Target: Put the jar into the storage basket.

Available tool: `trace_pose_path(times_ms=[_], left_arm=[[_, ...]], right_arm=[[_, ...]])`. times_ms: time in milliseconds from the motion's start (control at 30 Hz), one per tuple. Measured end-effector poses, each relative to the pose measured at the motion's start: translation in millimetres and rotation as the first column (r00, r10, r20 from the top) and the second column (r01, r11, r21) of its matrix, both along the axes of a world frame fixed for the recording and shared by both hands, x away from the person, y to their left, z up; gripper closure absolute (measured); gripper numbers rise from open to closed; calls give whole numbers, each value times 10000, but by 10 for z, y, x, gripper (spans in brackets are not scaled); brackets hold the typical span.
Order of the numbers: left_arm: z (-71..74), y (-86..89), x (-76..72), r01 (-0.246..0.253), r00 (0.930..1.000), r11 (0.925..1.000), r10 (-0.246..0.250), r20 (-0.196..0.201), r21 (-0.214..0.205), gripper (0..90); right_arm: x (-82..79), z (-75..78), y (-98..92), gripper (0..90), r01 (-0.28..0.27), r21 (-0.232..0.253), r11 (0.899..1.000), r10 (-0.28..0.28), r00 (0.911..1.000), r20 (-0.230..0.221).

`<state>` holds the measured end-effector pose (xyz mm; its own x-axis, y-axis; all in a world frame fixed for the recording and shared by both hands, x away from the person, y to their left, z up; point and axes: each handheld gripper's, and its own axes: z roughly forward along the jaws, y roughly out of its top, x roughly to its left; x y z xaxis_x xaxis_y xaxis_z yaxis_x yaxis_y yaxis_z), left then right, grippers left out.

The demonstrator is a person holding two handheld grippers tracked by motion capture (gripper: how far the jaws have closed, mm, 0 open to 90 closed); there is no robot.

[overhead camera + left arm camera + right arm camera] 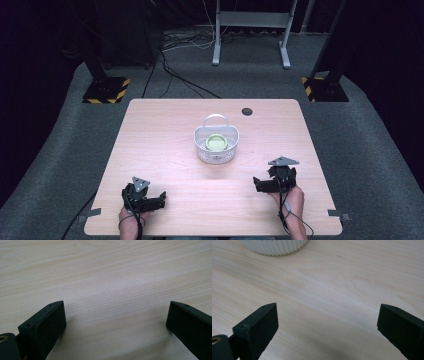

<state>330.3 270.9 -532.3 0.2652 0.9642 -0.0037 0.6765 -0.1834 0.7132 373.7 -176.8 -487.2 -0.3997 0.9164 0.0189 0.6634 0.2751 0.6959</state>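
White slatted plastic basket (216,145) with round green lid (216,143) inside, centre of pale wooden worktop (165,150), left gripper (159,201) at 7 o'clock, right gripper (256,184) at 4 o'clock, both jaws released, empty, well apart from basket

A lab or recording studio, not a home — a lone wooden desk (165,150) on grey carpet (60,150), dark surroundings, stands with yellow-black hazard-striped bases (106,90), loose cables (180,75) on the floor, and a metal frame (251,25) behind.

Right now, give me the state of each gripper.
Left gripper: open, holding nothing, over bare table.
Right gripper: open, holding nothing, short of the white basket.
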Motion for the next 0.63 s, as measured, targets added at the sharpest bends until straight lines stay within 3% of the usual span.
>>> trace_pose_path(times_ms=[233,367,633], left_arm=[[0,0,0,2,10000,10000,-2,0,1,22],[0,0,0,2,10000,10000,-2,0,1,22],[0,0,0,3,10000,10000,-3,5,3,22]], right_arm=[[-173,-275,-146,17,449,72,9990,-450,9990,83],[-238,-340,-171,3,442,35,9990,-443,9984,337],[-282,-429,-209,0,389,65,9992,-391,9987,334]])
